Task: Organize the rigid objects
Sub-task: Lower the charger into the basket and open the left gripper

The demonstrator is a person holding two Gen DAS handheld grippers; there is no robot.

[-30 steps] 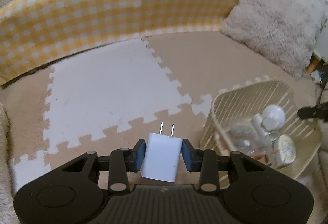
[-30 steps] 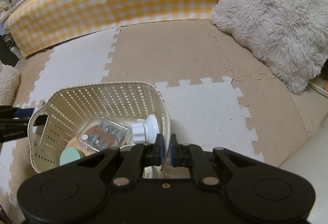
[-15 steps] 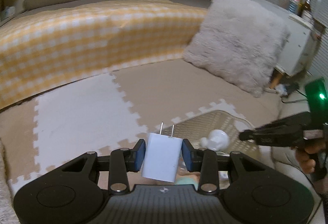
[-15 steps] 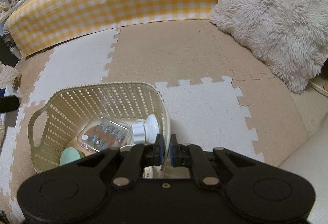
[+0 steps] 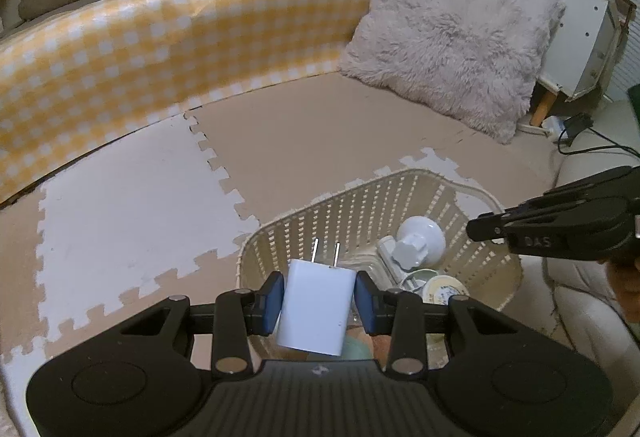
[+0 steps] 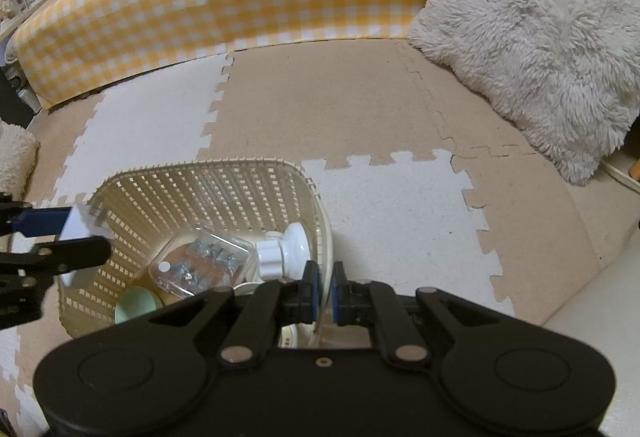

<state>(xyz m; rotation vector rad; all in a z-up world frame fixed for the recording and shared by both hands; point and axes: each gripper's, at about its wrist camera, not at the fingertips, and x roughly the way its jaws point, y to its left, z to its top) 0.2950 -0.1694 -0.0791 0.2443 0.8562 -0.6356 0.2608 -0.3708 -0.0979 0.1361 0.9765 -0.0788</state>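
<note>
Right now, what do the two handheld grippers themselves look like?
Both match: the left gripper and right gripper have matte black bodies with round side discs, silver pivot pins on the linkage arms, and blue pads on the fingertips. The left's body is ribbed at the centre.

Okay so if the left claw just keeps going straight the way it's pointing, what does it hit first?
Probably the far inner wall of the cream slatted basket. The left claw, shut on the white charger plug, points over the basket's near rim, prongs forward. Depth is unclear, so the plug might instead clear the far rim.
</note>
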